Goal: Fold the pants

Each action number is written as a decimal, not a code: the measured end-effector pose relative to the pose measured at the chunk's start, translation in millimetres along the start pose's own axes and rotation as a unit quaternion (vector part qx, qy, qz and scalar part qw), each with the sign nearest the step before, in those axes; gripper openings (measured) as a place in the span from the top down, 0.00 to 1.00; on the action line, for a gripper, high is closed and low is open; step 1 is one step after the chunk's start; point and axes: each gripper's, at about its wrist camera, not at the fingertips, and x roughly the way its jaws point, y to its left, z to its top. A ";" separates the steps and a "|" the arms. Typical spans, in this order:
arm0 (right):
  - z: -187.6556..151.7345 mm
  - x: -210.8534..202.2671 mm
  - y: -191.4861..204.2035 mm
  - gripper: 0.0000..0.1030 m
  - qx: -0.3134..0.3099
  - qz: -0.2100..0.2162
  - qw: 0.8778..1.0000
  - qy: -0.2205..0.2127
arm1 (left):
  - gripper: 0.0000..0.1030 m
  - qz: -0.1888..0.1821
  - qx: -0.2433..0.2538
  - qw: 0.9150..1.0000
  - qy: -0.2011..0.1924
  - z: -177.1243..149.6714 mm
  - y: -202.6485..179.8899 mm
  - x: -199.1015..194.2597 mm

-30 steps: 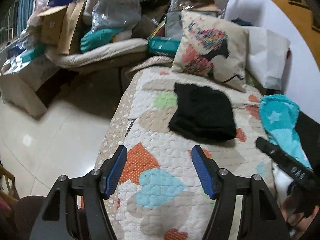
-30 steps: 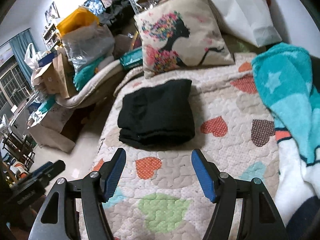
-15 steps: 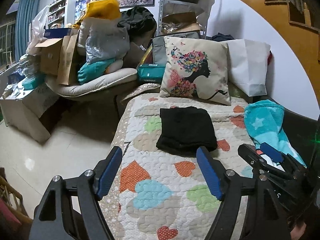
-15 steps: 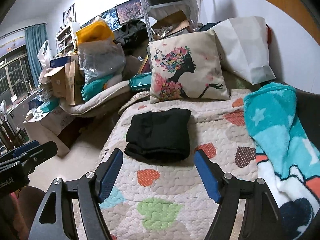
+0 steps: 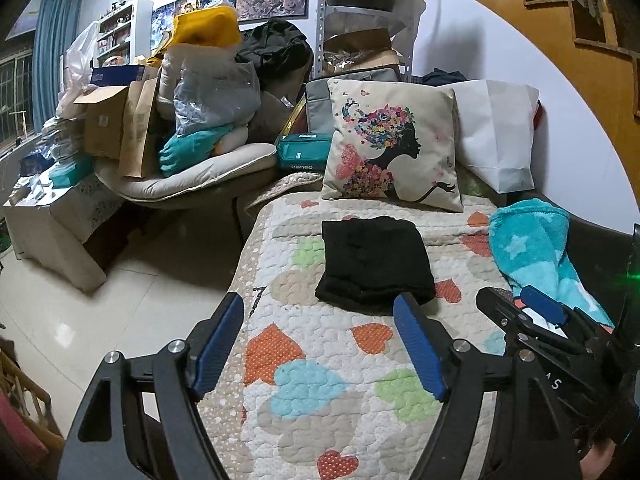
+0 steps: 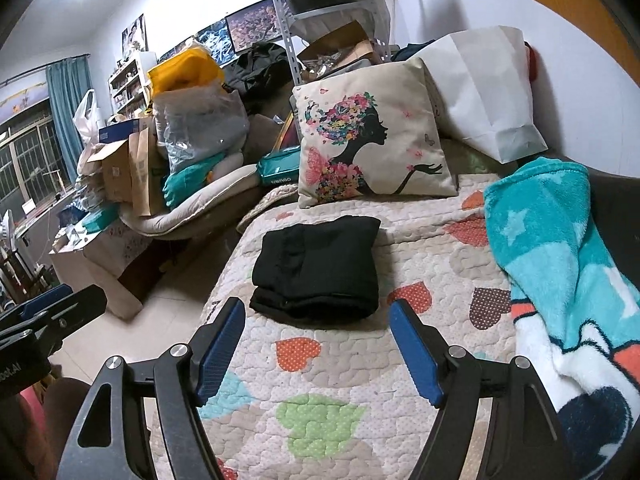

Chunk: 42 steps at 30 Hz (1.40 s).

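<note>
Both tools, left tool (image 5: pixel 318 344) and right tool (image 6: pixel 318 350), hover wide open and empty, since the pants (image 6: pixel 318 268) already lie folded mid-bed, nearer its left edge.

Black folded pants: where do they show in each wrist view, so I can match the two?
Left wrist: the black folded pants lie just right of centre on the heart quilt, above the right finger of the open tongs.
Right wrist: the pants lie at centre, above the gap of the open tongs.
Shared landmark: the floral silhouette pillow, upright directly behind the pants in both.
</note>
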 end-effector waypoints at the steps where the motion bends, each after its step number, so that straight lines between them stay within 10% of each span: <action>1: 0.1 0.3 -0.3 0.23 0.000 0.000 1.000 0.001 | 0.25 0.000 -0.001 1.000 0.001 -0.5 0.0 -0.2; 15: -2.8 3.0 -0.2 0.22 -0.001 0.000 1.000 0.005 | 0.21 0.007 -0.007 1.000 -0.001 -5.5 5.3 5.4; 31: -8.4 -4.6 10.9 0.22 -0.014 0.001 1.000 -0.003 | 0.01 0.041 -0.011 0.992 -0.119 1.8 12.6 -46.2; 42: 22.2 -29.6 32.7 0.17 -0.047 0.024 0.998 -0.020 | 0.00 -0.004 0.008 0.990 -0.140 15.5 1.9 -58.3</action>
